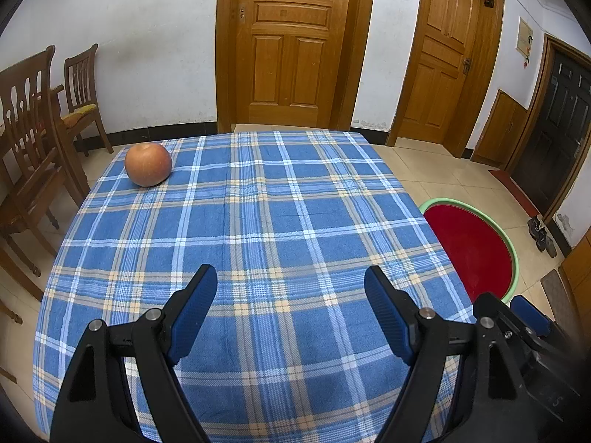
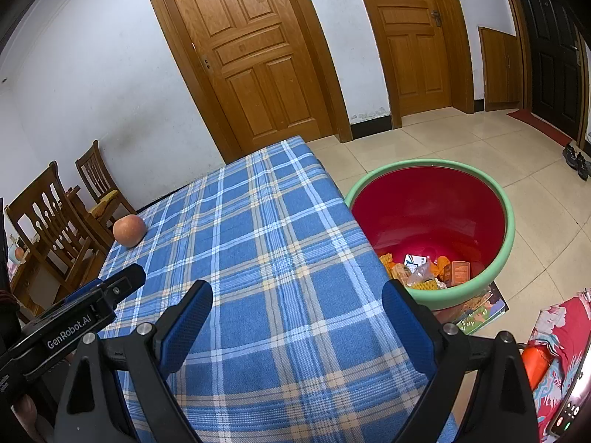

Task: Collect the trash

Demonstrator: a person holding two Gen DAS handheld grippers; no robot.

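Observation:
A red basin with a green rim stands on the floor to the right of the table; several wrappers and scraps of trash lie in its bottom. Only part of the basin shows in the left wrist view. My left gripper hangs open over the blue plaid tablecloth, nothing between its fingers. My right gripper is also open and empty, over the table's right edge near the basin. An apple sits at the far left corner of the table, also in the right wrist view.
Wooden chairs stand left of the table. Brown doors line the far wall. A picture book lies under the basin. Red patterned fabric is at the lower right. Shoes sit by the dark door.

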